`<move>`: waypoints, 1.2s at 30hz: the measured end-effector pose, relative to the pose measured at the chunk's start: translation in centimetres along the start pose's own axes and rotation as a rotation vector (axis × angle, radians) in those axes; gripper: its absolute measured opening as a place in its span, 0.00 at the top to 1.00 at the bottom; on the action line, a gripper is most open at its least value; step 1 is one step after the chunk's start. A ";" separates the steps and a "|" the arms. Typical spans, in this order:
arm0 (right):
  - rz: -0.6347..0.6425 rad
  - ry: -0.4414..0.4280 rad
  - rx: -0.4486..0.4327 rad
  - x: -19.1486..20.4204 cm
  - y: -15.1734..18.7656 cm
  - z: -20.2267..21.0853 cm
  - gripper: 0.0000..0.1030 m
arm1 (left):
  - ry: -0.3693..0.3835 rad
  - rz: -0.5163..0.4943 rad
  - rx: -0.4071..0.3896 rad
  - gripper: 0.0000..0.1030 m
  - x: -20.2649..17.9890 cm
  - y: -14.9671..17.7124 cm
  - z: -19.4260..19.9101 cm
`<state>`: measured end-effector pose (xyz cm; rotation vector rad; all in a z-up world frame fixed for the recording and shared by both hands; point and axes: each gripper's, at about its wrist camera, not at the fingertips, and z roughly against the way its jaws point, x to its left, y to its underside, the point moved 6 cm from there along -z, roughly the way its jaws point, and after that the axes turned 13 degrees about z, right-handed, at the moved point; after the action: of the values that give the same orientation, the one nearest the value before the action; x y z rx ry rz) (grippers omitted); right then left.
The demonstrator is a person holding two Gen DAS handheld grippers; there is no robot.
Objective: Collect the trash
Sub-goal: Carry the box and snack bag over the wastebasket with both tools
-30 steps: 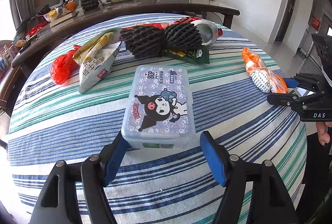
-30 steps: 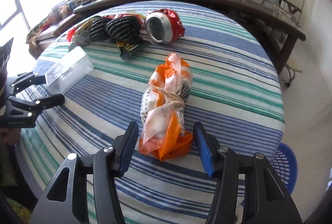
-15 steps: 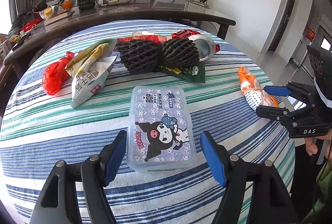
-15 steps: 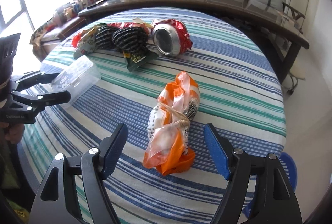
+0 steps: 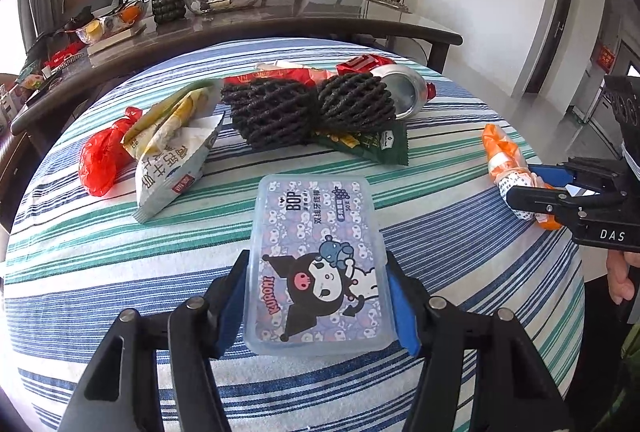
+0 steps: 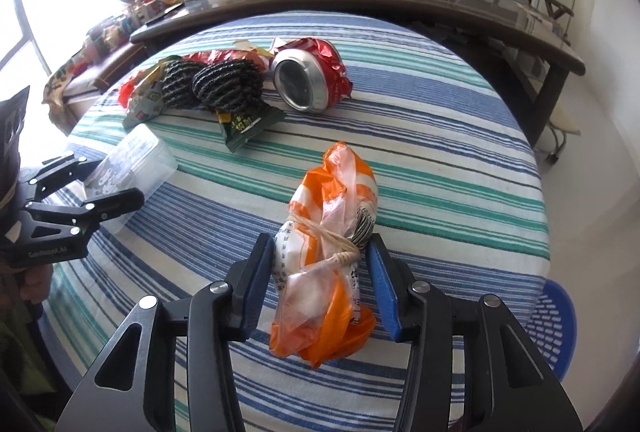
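The left gripper [image 5: 318,296] is closing, its blue pads against both sides of the cartoon-printed plastic box [image 5: 318,264]. The right gripper [image 6: 320,284] is closing around the tied orange plastic bag [image 6: 328,252] between its fingers; whether its pads press it, I cannot tell.

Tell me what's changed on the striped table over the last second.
Both tools are closing in. The left tool now has its pads against the sides of the plastic box; the right tool has narrowed around the orange bag, left pad touching, right pad just short. The can, black nets and wrappers lie as before.
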<state>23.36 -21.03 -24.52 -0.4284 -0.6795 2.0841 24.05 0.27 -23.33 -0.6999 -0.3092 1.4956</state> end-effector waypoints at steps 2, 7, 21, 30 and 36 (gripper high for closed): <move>-0.007 -0.017 -0.018 0.0 0.1 0.4 0.53 | 0.010 0.012 -0.010 0.39 0.1 0.0 0.4; -0.019 -0.047 -0.041 -0.1 0.5 1.0 0.53 | 0.057 0.032 -0.021 0.39 -0.5 0.4 1.4; -0.063 -0.060 -0.088 -1.6 1.9 3.4 0.53 | 0.100 0.045 -0.003 0.39 -7.4 1.6 2.2; -0.179 0.006 -0.135 -7.5 4.6 7.2 0.53 | 0.189 -0.016 0.011 0.39 -16.8 1.4 1.9; -0.280 0.149 -0.107 -15.2 8.2 10.8 0.53 | 0.290 -0.097 0.043 0.39 -25.6 1.4 0.8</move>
<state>20.85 -40.73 -20.24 -0.5122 -0.7209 1.7398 20.32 -24.43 -17.67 -0.8436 -0.0876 1.2845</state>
